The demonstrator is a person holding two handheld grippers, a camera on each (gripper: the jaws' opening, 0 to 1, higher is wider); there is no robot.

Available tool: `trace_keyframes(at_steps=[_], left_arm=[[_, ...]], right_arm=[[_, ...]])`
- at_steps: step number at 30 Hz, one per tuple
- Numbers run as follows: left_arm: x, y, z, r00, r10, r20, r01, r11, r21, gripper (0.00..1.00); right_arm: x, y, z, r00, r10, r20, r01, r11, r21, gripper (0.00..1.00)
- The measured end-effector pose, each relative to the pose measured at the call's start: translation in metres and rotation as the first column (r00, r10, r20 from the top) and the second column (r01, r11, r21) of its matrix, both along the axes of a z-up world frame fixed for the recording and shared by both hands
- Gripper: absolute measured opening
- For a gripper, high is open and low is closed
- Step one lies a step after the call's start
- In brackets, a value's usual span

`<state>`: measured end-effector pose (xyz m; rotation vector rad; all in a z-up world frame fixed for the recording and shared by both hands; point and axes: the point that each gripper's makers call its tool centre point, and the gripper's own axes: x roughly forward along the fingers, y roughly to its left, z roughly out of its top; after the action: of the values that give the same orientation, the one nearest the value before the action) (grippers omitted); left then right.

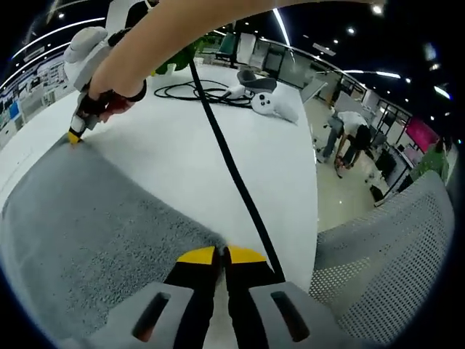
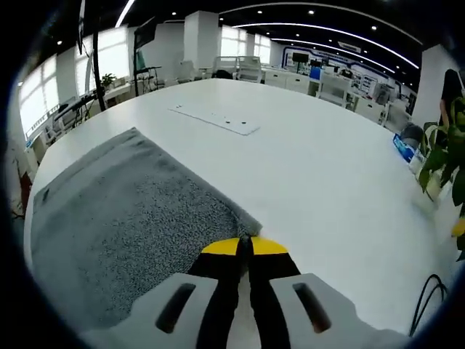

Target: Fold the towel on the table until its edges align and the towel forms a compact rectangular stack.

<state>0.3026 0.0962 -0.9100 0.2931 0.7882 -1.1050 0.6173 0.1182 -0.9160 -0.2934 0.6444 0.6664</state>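
On the white surface (image 2: 305, 167) a grey towel (image 2: 123, 218) is spread flat. One corner is pinched by the left gripper (image 1: 221, 254), its yellow-tipped jaws pressed together on the cloth. Another corner is pinched by the right gripper (image 2: 243, 246), jaws likewise closed on it. A black cable (image 1: 225, 156) is laid across the surface toward a white controller (image 1: 275, 104).

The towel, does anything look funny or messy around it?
Nothing looks spilled or broken. The grey towel lies flat on the white table. One odd thing: a black cable runs across the table beside it.
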Motion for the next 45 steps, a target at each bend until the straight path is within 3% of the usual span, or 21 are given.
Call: trace_keyframes(at_steps=[5, 14, 16, 19, 26, 28, 36, 42, 45], left_arm=[[0.0, 0.0, 0.0, 1.0, 0.005, 0.004, -0.005, 1.0, -0.004, 0.04], [0.0, 0.001, -0.001, 1.0, -0.005, 0.008, 0.005, 1.0, -0.006, 0.04], [0.0, 0.001, -0.001, 1.0, -0.008, 0.01, 0.008, 1.0, -0.005, 0.04], [0.0, 0.001, -0.001, 0.999, -0.028, 0.026, 0.029, 1.0, -0.003, 0.04], [0.001, 0.0, -0.001, 0.999, -0.034, 0.036, 0.034, 0.999, -0.004, 0.04], [0.001, 0.001, -0.001, 0.998, -0.041, 0.046, 0.041, 0.999, -0.005, 0.04], [0.001, 0.0, -0.001, 0.997, -0.046, 0.062, 0.047, 0.999, -0.008, 0.03], [0.0, 0.0, 0.0, 0.991, -0.083, 0.101, 0.084, 0.996, 0.001, 0.03], [0.002, 0.001, 0.002, 0.993, -0.081, 0.086, 0.082, 0.997, -0.005, 0.03]], right_arm=[[-0.009, 0.004, 0.005, 1.0, 0.015, 0.016, -0.014, 1.0, -0.025, 0.01], [-0.015, 0.004, 0.014, 1.0, -0.026, -0.001, 0.026, 1.0, -0.004, 0.06], [-0.007, 0.005, 0.024, 0.997, -0.063, 0.036, 0.06, 0.996, 0.07, 0.09], [-0.002, 0.001, 0.03, 0.993, -0.113, 0.019, 0.111, 0.988, 0.112, 0.1], [0.012, -0.002, 0.012, 0.992, -0.125, -0.023, 0.127, 0.983, 0.13, 0.05], [0.01, -0.005, 0.001, 0.994, -0.101, -0.039, 0.104, 0.991, 0.084, 0.01], [0.009, -0.002, 0.006, 0.998, -0.057, 0.016, 0.055, 0.996, 0.069, 0.0], [0.004, -0.001, 0.01, 0.996, -0.093, -0.005, 0.093, 0.987, 0.129, 0.0], [0.002, 0.0, 0.013, 0.995, -0.095, -0.011, 0.096, 0.987, 0.131, 0.0]])
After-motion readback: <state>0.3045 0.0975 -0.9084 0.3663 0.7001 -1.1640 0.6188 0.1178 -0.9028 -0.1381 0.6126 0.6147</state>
